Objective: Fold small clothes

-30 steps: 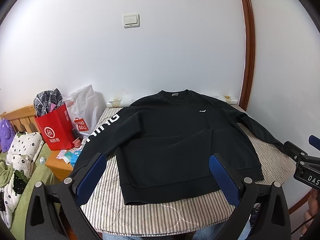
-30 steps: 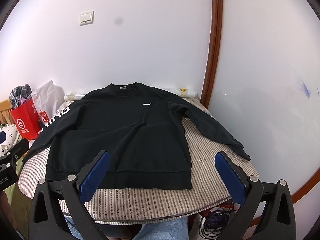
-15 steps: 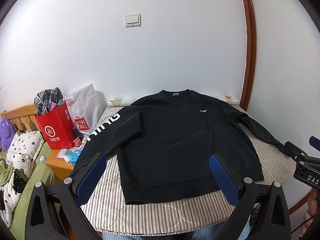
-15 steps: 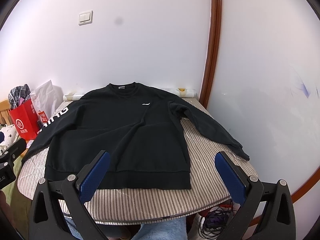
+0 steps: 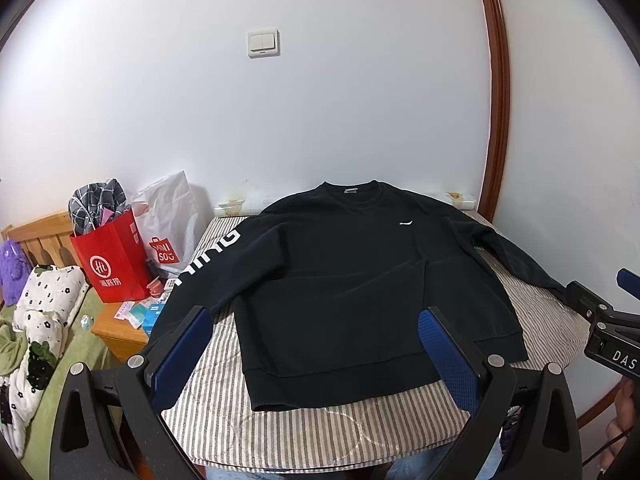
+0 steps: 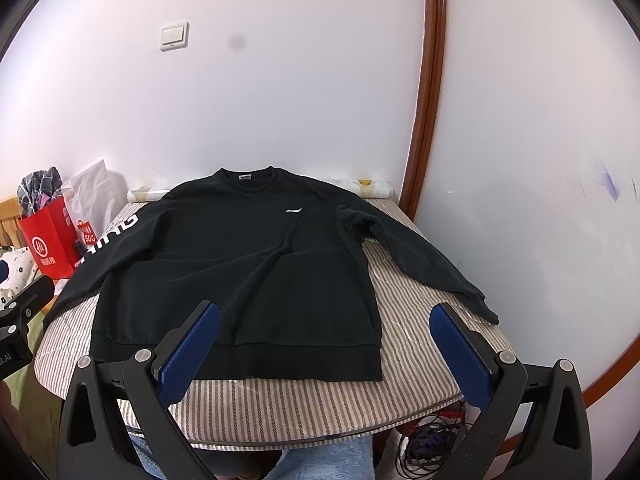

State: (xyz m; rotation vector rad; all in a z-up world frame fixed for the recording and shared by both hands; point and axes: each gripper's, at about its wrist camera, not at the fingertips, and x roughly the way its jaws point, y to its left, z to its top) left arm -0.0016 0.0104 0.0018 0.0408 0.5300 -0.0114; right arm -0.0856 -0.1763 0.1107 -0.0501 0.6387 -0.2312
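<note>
Only from the right wrist: sweatshirt (image 6: 240, 272) cuff (image 6: 486, 308).

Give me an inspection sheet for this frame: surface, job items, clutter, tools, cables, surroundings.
Surface: striped pad covering the table.
Job items: black sweatshirt lying flat, front up, both sleeves spread, unfolded.
Clutter: red bag and white bag beside the table; small packets on a wooden stand.
Tools: left tool open, holding nothing; right tool open, holding nothing; both short of the hem.
Cables: tangle on the floor under the table's right edge.
Surroundings: white wall, switch, brown trim, bedding at left.
</note>
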